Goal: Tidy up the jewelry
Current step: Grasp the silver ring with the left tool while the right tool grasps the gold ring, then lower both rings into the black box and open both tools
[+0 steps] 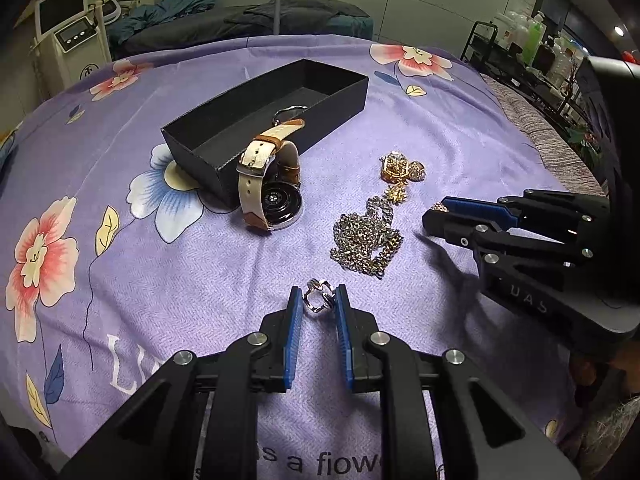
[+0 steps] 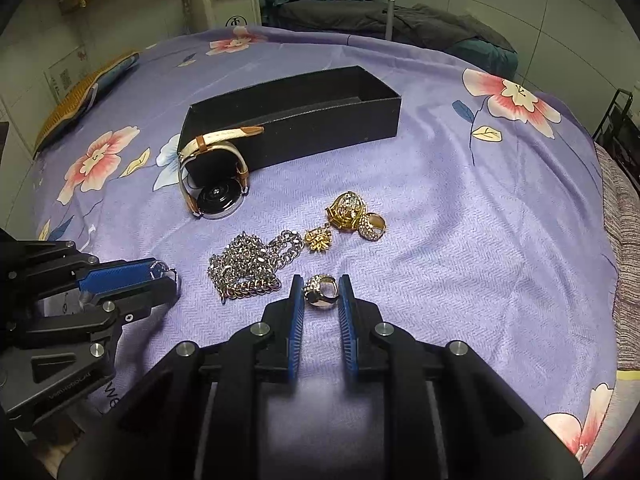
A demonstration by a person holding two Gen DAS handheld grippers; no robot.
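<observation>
My left gripper is shut on a silver ring, low over the purple flowered cloth. My right gripper is shut on a gold jewelled ring; it shows at the right of the left wrist view. Between them lies a silver chain, also in the right wrist view. Beyond it lie gold rings and a small gold brooch. An open black box stands further back, with a watch leaning against its near end.
The cloth covers a bed-like surface that falls away at all sides. A white machine stands at the far left, a shelf of bottles at the far right. A silver hoop lies in the box.
</observation>
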